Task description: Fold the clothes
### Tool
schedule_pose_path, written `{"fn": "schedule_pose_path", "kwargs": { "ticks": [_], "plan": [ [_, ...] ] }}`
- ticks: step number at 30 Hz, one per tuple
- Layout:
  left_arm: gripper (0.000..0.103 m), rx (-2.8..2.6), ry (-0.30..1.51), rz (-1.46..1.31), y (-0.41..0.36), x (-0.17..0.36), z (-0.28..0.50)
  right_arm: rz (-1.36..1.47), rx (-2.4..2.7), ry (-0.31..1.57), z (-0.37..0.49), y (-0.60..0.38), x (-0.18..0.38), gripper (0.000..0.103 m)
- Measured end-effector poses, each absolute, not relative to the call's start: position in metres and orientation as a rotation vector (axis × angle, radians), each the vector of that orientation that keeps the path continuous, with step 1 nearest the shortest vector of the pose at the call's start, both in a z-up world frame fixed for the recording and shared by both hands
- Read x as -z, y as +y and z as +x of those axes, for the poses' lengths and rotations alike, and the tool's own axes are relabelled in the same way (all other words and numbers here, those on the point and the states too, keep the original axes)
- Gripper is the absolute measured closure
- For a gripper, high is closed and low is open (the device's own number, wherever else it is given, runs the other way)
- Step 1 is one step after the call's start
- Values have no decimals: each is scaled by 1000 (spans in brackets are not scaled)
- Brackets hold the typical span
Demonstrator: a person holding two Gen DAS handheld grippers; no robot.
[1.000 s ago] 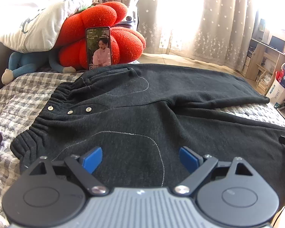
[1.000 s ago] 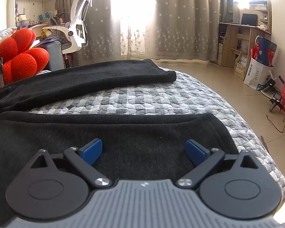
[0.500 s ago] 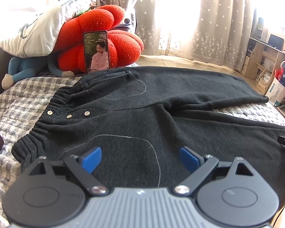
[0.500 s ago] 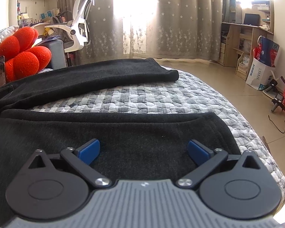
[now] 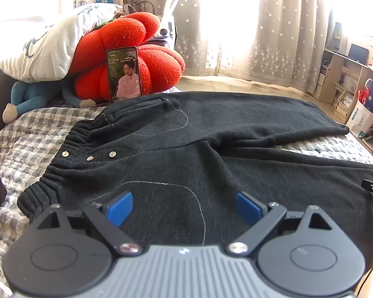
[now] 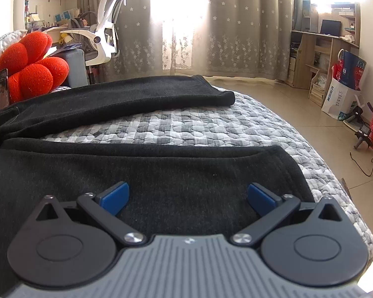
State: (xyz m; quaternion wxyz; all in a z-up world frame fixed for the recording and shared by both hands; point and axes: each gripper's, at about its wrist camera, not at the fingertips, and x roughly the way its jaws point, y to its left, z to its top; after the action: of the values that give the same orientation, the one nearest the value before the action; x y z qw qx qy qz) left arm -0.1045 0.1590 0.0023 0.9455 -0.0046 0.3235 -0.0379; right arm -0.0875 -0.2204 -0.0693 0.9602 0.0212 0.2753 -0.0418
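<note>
A checked quilt [image 6: 211, 126] covers the bed and carries dark trousers [image 5: 211, 154] spread flat, waistband [image 5: 62, 164] toward the pillows, the two legs parted in a V with quilt showing between them; the far leg [image 6: 136, 96] and the near leg [image 6: 161, 173] both end short of the bed's edge. A red cushion [image 5: 126, 57] with a phone [image 5: 123, 74] leaning on it stands just behind the waistband. The left gripper [image 5: 184, 204] hangs over the hip by the stitched pocket [image 5: 176, 198], blue fingers [image 5: 118, 207] spread wide, nothing between them. The right gripper [image 6: 187, 197] hangs over the near leg close to its hem [image 6: 293, 171], fingers [image 6: 114, 196] likewise wide and empty. The trousers lie unfolded, so the step judged in hand is the reach for a hold; a lengthwise fold would call for both grippers to pinch the near edge, at hip and at hem, and carry it onto the far leg
</note>
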Motion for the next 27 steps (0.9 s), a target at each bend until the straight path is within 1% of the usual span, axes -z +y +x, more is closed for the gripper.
{"fn": "schedule_pose_path", "kwargs": {
  "ticks": [14, 27],
  "plan": [
    [11, 71, 627, 72, 146, -8, -107, 33, 74, 581, -87, -217, 56, 0],
    [11, 72, 586, 182, 119, -14, -109, -18, 7, 478, -88, -203, 17, 0]
  ]
}}
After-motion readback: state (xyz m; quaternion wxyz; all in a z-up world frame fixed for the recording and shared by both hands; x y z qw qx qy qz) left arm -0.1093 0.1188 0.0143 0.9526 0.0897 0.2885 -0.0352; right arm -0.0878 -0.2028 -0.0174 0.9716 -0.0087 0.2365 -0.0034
